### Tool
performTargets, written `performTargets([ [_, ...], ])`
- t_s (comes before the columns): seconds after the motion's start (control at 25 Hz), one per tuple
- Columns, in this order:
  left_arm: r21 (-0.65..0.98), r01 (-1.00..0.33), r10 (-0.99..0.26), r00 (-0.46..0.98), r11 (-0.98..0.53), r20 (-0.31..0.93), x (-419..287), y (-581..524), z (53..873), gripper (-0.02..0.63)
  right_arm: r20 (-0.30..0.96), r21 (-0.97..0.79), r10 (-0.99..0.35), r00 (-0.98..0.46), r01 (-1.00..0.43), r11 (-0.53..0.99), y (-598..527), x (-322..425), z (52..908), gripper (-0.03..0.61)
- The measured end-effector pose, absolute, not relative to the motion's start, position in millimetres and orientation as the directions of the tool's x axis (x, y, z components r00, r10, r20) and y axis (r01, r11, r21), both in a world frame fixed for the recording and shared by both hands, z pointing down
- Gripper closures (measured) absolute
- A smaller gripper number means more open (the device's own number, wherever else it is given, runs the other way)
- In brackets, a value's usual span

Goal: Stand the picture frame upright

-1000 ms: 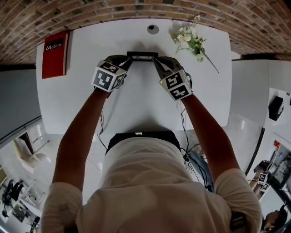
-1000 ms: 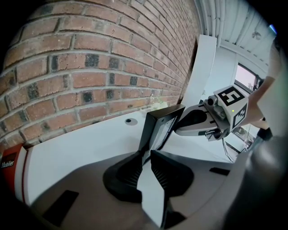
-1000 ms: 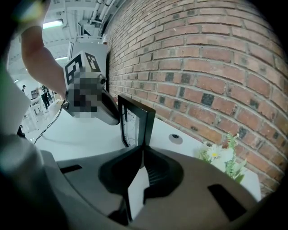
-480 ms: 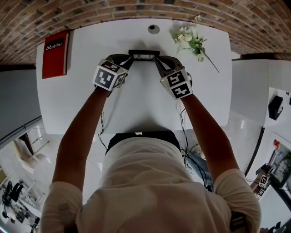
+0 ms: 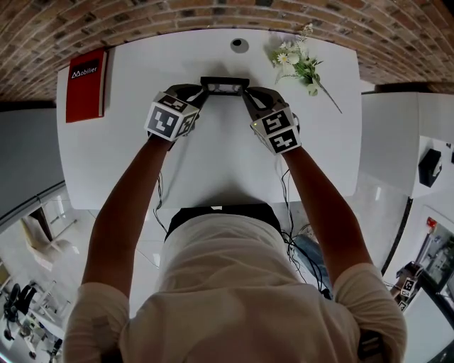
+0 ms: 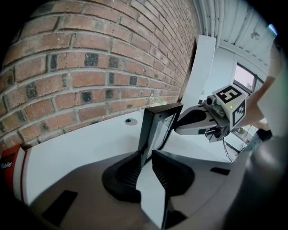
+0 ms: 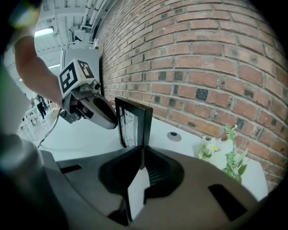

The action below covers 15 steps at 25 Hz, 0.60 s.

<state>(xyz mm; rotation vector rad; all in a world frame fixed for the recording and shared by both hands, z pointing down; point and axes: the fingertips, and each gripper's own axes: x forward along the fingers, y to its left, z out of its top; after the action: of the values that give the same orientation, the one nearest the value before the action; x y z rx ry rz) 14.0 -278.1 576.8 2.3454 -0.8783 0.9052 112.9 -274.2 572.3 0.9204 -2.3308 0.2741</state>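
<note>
The black picture frame (image 5: 225, 86) stands upright on the white table (image 5: 213, 170), its glass facing me. My left gripper (image 5: 201, 92) is at the frame's left edge and my right gripper (image 5: 248, 95) at its right edge. In the left gripper view the frame (image 6: 158, 128) sits between the jaws of the left gripper (image 6: 146, 157), which are opening, with a slim gap beside the frame. The right gripper (image 6: 191, 122) shows beyond it. In the right gripper view the right gripper (image 7: 142, 155) is shut on the frame (image 7: 135, 128), and the left gripper (image 7: 96, 113) shows behind.
A red book (image 5: 86, 84) lies at the table's far left. A bunch of white flowers (image 5: 298, 62) lies at the far right, near a round cable hole (image 5: 239, 45). A brick wall (image 5: 213, 13) runs behind the table's far edge.
Both grippers and the frame have edged slightly away from me toward the wall. In the last half second almost nothing has moved.
</note>
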Motion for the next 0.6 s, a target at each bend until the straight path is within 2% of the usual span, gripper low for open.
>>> performTargets([
  [0.6,0.195,-0.711,-0.394,0.572,-0.676,0.719,7.6,-269.3,577.1,0.530,0.610,0.023,-0.566,-0.555,-0.701,0.713,-261.0,124.8,574.5,0.554],
])
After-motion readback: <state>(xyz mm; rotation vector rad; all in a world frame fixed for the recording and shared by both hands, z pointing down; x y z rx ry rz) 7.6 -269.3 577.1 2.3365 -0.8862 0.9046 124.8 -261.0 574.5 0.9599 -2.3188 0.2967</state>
